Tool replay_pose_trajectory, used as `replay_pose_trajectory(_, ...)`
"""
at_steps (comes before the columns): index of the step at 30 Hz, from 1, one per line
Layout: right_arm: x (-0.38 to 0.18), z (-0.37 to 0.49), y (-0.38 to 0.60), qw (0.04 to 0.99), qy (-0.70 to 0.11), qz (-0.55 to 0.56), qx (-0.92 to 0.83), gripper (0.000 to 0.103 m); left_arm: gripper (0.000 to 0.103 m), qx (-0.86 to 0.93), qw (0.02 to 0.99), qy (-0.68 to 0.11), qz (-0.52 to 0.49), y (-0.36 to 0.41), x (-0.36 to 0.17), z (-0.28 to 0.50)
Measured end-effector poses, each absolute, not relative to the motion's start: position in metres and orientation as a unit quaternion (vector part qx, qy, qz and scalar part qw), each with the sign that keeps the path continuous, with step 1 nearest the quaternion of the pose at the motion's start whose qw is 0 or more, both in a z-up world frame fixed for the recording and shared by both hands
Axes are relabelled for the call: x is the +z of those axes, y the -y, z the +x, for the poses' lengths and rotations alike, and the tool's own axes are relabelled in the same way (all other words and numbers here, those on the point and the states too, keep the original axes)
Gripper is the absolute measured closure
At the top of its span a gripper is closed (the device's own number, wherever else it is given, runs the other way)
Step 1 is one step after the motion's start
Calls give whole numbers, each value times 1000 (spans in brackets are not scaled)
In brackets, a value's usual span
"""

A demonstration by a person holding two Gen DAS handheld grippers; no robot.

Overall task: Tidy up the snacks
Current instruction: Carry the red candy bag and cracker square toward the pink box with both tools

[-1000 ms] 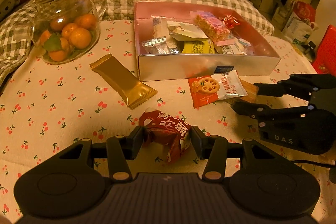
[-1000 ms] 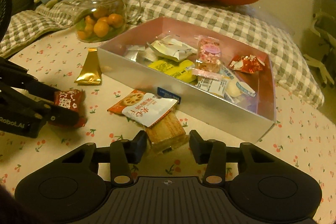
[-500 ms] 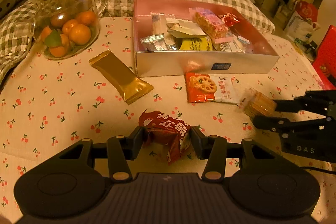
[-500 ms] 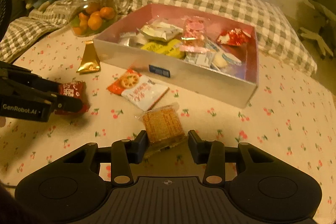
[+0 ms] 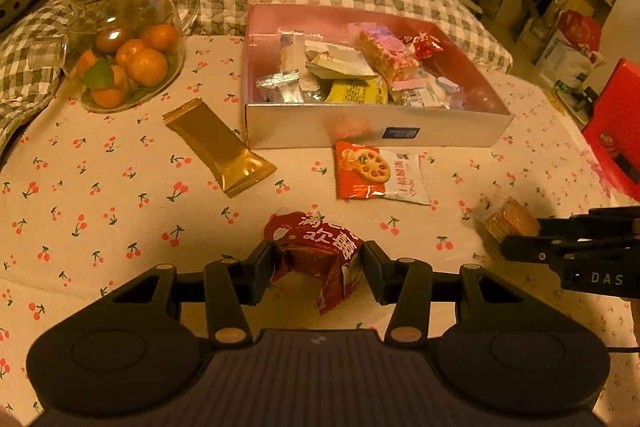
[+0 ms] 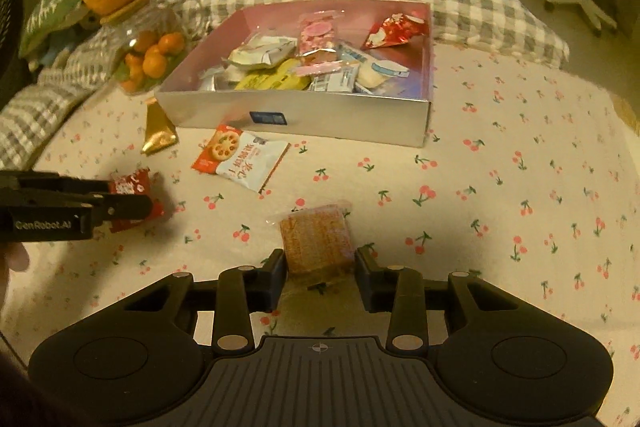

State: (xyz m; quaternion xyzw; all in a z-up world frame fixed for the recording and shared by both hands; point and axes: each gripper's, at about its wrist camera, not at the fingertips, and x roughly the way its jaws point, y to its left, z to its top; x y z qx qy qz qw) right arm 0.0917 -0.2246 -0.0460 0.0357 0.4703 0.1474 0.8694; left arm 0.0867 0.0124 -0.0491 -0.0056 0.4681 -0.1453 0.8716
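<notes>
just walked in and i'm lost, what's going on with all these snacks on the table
Someone is sorting snacks with a hand-held gripper in each hand. The left gripper is clamped on a red packet, and the right gripper holds a wrapped cracker. Both are out in front of the silver box, which already has several snacks inside. A gold bar and an orange-and-white packet lie loose on the tablecloth.

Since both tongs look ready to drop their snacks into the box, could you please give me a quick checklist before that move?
1. Left tongs shut on the red packet: ok.
2. Right tongs shut on the clear-wrapped cracker: ok.
3. Silver box open on top: ok.
4. Free space inside the box, at its right end: ok.
5. Lotus-root packet and gold packet not yet boxed: not ok.
6. Grip firmness: cannot tell.
</notes>
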Motion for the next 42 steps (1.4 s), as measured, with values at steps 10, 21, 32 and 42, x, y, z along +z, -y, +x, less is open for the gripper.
replay_pose_trajectory(10,-17,92,244,877,-450,88,141,67,58,-149,880,-450,-29,-11,-32,88)
replay_pose_trajectory(21,7,114,264,887,-419,150,122,67,58,-149,889,-429,-53,-1,-12,91)
replay_pose_trajectory(32,-10,160,278,880,-396,244,96,67,58,-131,890,-428,-80,8,-14,104)
replay_pose_trajectory(42,-32,180,286,875,-393,271,87,64,58,-127,896,-417,-87,18,-8,118)
